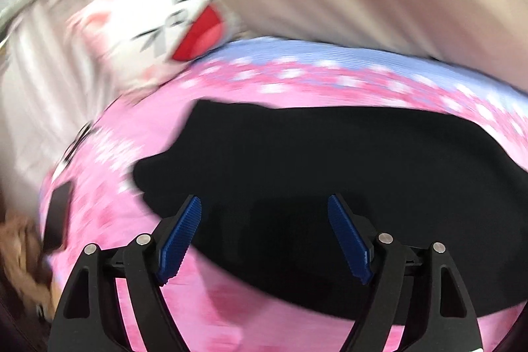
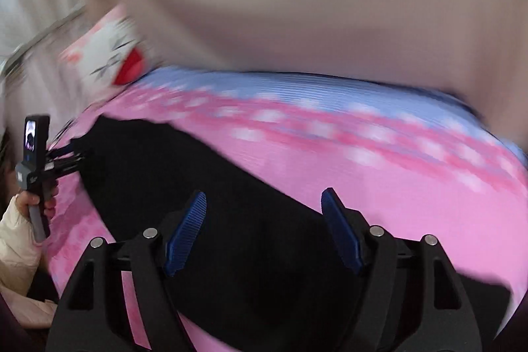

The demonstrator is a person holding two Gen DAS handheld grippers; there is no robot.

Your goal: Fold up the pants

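The black pants (image 1: pixel 313 174) lie spread flat on a bed covered in a pink flowered sheet (image 1: pixel 231 91), directly ahead of and beneath both sets of tongs. In the left wrist view the left tongs (image 1: pixel 264 203) stand spread wide, their blue ribbed pads (image 1: pixel 180 240) apart with only the dark cloth showing below the gap; nothing is pinched between them, and whether the tips touch the fabric cannot be told. In the right wrist view the right tongs (image 2: pixel 264 197) are likewise spread, with the pants passing under the gap and running off to the left, while bare pink sheet lies to the right of the right-hand finger. Nothing is gripped there either. Far to the left of the right tongs, the left tongs appear again from the side, held in a hand (image 2: pixel 39 203) with a pale puffy sleeve (image 2: pixel 16 246), their tips at the far left edge of the pants. Beyond the pants, to the upper left, rests a white cushion with a red mouth and whiskers (image 1: pixel 171 25), and a blue band (image 2: pixel 264 91) edges the sheet in front of a beige headboard (image 2: pixel 280 5). Both views are blurred.
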